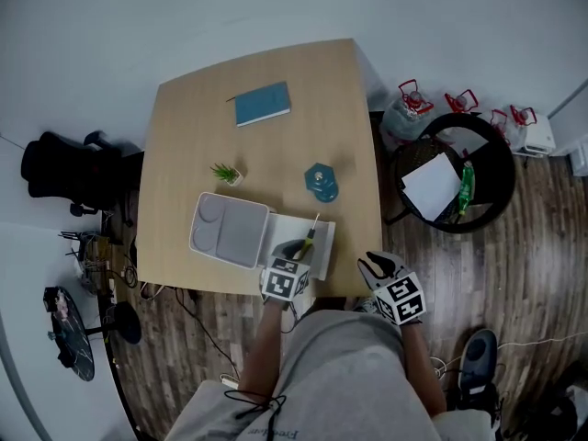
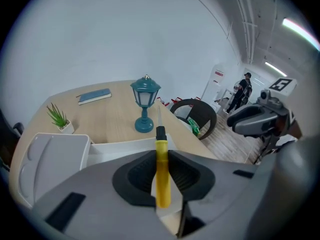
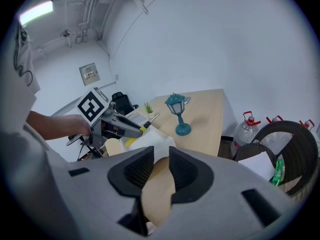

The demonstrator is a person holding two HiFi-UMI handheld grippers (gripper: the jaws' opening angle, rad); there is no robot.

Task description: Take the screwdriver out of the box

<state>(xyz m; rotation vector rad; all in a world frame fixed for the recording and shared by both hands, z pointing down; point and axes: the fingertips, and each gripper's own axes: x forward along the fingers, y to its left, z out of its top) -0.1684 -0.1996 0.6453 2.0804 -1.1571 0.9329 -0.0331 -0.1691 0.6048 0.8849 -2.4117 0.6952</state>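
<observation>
Closest to me, at the near edge of the surface (image 1: pixel 184 136), my left tool (image 2: pixel 161 156) is clamped on the screwdriver (image 2: pixel 162 176). Its two pads press the yellow handle from either side, and the black collar and metal shaft stick out ahead, pointing away from me. My right tool (image 3: pixel 157 156) hangs off to the right of that, just past the surface's corner. Its jaws stand a little apart with nothing between them; only bare wood shows through the gap.

The screwdriver sits above the open white box (image 1: pixel 323 235), angled upward over it. I cannot tell whether its tip is fully clear of the rim. The box's grey lid (image 1: pixel 230 231) lies flat just to the left, touching the box.

Farther on stands a teal lantern (image 1: pixel 322 182), with a small potted plant (image 1: pixel 226 172) left of it. A blue notebook (image 1: pixel 262 104) lies near the far edge.
</observation>
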